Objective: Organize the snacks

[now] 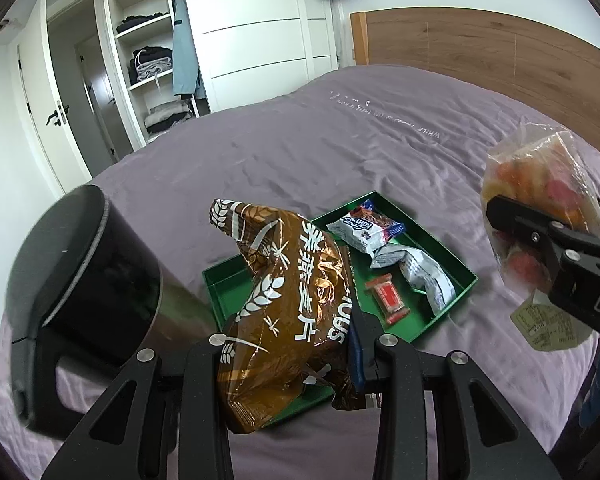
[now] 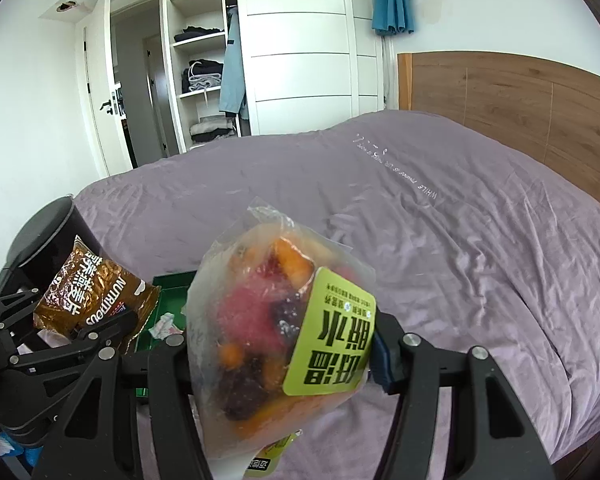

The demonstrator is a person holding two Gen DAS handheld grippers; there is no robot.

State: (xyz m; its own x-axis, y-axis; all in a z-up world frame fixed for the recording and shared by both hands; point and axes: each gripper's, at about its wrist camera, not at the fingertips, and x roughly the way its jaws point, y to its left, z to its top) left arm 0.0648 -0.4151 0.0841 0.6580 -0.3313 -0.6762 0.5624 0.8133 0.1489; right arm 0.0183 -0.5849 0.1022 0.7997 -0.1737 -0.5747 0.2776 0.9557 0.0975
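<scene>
My left gripper is shut on a brown cereal bag, held up over the near corner of a green tray on the purple bed. In the tray lie a white and blue snack packet, a crumpled silver wrapper and a small red bar. My right gripper is shut on a clear bag of dried fruit with a green label. The left wrist view shows that fruit bag at the right, clear of the tray. The right wrist view has the brown bag at its left.
A black cylindrical bin stands at the tray's left. The purple bedspread stretches back to a wooden headboard. An open wardrobe with folded clothes and a door are beyond the bed.
</scene>
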